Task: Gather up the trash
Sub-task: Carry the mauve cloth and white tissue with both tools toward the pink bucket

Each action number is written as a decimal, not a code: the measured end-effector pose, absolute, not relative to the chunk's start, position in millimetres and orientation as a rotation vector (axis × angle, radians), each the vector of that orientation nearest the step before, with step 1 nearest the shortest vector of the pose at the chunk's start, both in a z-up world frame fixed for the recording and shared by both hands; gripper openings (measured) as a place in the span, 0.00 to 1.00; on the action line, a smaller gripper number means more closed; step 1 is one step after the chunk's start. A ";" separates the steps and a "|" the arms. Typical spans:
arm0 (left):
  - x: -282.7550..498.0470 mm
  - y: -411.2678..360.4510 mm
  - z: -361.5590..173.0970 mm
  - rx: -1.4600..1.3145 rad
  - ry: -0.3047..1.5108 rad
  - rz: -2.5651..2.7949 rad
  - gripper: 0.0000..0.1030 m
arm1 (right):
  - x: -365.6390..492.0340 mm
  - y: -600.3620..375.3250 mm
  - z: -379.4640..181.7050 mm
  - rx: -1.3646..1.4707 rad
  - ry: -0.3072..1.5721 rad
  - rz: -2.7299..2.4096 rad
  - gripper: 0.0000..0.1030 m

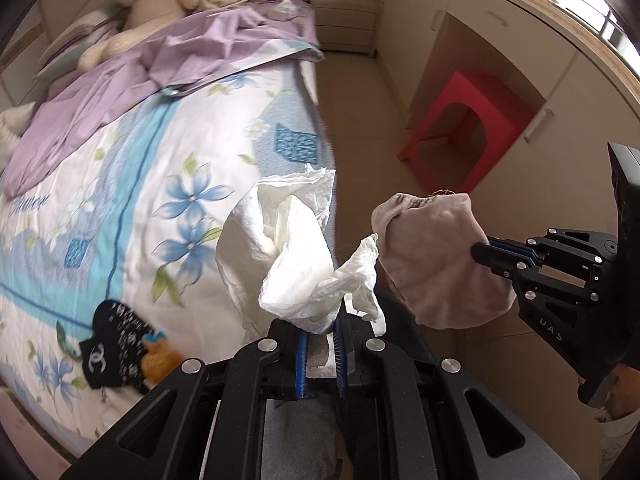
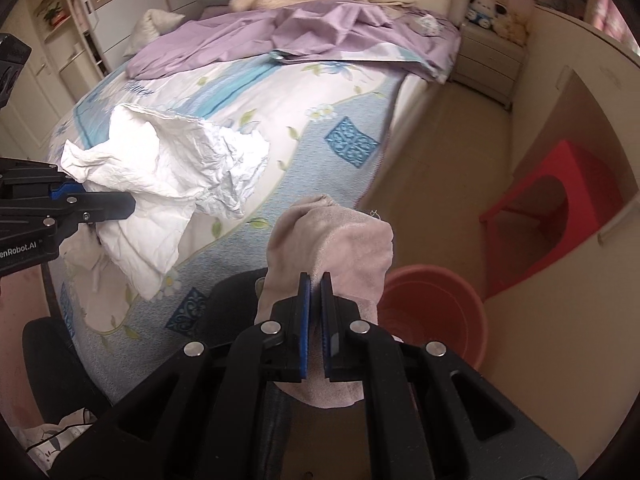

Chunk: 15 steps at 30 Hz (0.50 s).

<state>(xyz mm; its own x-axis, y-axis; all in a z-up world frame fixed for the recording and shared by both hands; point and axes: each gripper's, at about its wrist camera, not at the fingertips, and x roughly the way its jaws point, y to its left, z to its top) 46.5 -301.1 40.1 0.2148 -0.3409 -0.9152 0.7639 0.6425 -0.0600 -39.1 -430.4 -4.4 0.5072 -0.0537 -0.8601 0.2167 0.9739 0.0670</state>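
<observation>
My left gripper is shut on crumpled white tissue paper and holds it in the air beside the bed; the tissue also shows in the right wrist view. My right gripper is shut on a pinkish-beige cloth that hangs over its fingers; in the left wrist view the cloth hangs just right of the tissue. An orange-red bucket stands on the floor below and right of the cloth.
A bed with a floral quilt and purple sheet fills the left. A black patterned item and an orange item lie on it. A red stool stands under the desk. A nightstand is at the back.
</observation>
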 end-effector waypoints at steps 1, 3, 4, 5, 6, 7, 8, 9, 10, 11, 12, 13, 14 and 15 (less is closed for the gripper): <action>42.9 -312.7 38.9 0.468 1.108 -0.824 0.12 | -43.1 -437.3 -5.8 0.183 1.027 -0.184 0.04; 38.5 -328.8 36.4 0.487 1.111 -0.855 0.12 | -49.9 -449.1 -8.1 0.202 1.027 -0.211 0.04; 34.1 -340.0 34.2 0.503 1.110 -0.872 0.12 | -53.0 -454.9 -9.4 0.208 1.028 -0.227 0.04; 31.4 -347.9 32.5 0.514 1.110 -0.884 0.12 | -57.2 -461.0 -11.2 0.215 1.029 -0.244 0.04; 28.3 -356.6 30.7 0.525 1.111 -0.900 0.12 | -60.7 -466.8 -13.0 0.223 1.030 -0.257 0.04; 26.8 -362.6 29.1 0.531 1.112 -0.908 0.12 | -64.9 -472.7 -15.1 0.231 1.032 -0.272 0.04; 23.9 -372.2 26.2 0.542 1.115 -0.922 0.12 | -70.1 -478.7 -17.0 0.244 1.035 -0.289 0.04; 22.1 -379.9 23.0 0.549 1.119 -0.935 0.12 | -74.1 -485.1 -19.0 0.255 1.036 -0.303 0.04; 19.4 -387.7 20.5 0.557 1.121 -0.947 0.12 | -78.8 -492.7 -21.7 0.268 1.036 -0.323 0.04; 15.5 -398.1 16.9 0.571 1.124 -0.963 0.12 | -81.9 -498.3 -23.6 0.282 1.035 -0.340 0.04; 11.7 -407.1 13.6 0.583 1.126 -0.976 0.12 | -85.7 -504.2 -25.7 0.294 1.033 -0.359 0.04; 9.5 -413.3 11.4 0.589 1.128 -0.986 0.12 | -89.6 -509.2 -27.6 0.303 1.031 -0.379 0.04; 5.4 -422.4 7.9 0.601 1.132 -1.004 0.12 | -94.0 -515.0 -30.7 0.311 1.031 -0.403 0.04; 2.6 -428.4 5.5 0.610 1.133 -1.013 0.12 | -97.3 -519.5 -34.1 0.319 1.032 -0.421 0.04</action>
<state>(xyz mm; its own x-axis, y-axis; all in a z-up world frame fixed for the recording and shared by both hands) 2.6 -428.4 5.5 0.0812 -0.3426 -0.9360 0.8921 0.4437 -0.0850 -97.3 -519.5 -34.0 0.4453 -0.1860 -0.8758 0.4797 0.8755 0.0579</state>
